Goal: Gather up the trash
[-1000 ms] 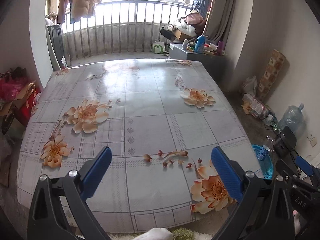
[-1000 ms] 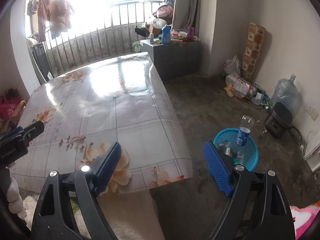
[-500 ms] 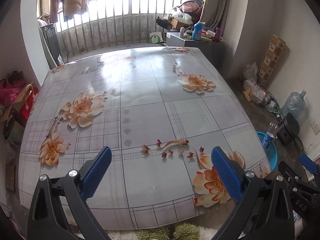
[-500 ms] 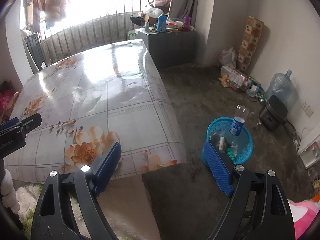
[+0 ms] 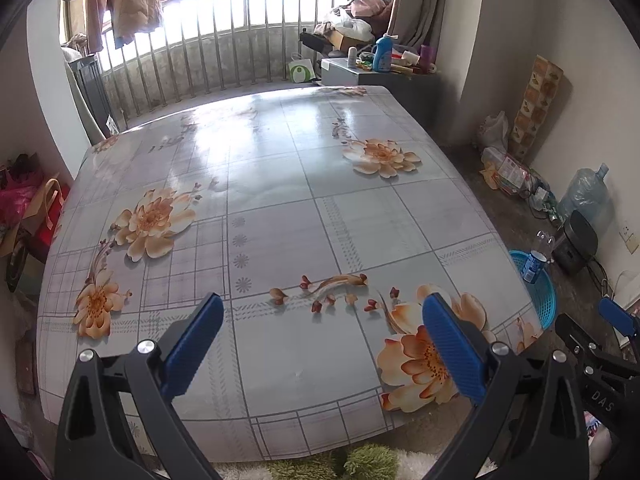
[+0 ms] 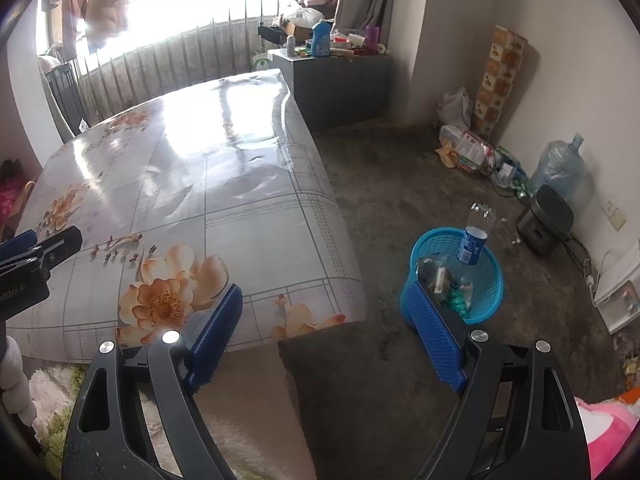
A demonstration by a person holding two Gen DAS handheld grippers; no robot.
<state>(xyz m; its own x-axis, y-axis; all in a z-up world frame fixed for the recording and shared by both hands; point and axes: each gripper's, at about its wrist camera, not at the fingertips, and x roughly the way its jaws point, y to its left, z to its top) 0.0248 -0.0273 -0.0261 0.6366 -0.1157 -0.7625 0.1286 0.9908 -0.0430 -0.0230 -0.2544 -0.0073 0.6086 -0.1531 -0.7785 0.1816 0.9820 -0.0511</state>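
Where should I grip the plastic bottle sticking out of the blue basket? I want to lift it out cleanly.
Probably the bottle is best gripped on its clear upper body, above the blue label. It leans against the far rim of the basket with its top half free, so come from above and close across its width.

Blue basket (image 6: 486,300) of trash on the floor
A clear bottle (image 6: 474,236) leans upright inside, wrappers (image 6: 442,280) beside it.

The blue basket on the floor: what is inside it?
Inside the blue basket a clear plastic bottle with a blue label stands upright, beside crumpled wrappers. The right gripper's finger covers the basket's near wall; what lies deeper is hidden.
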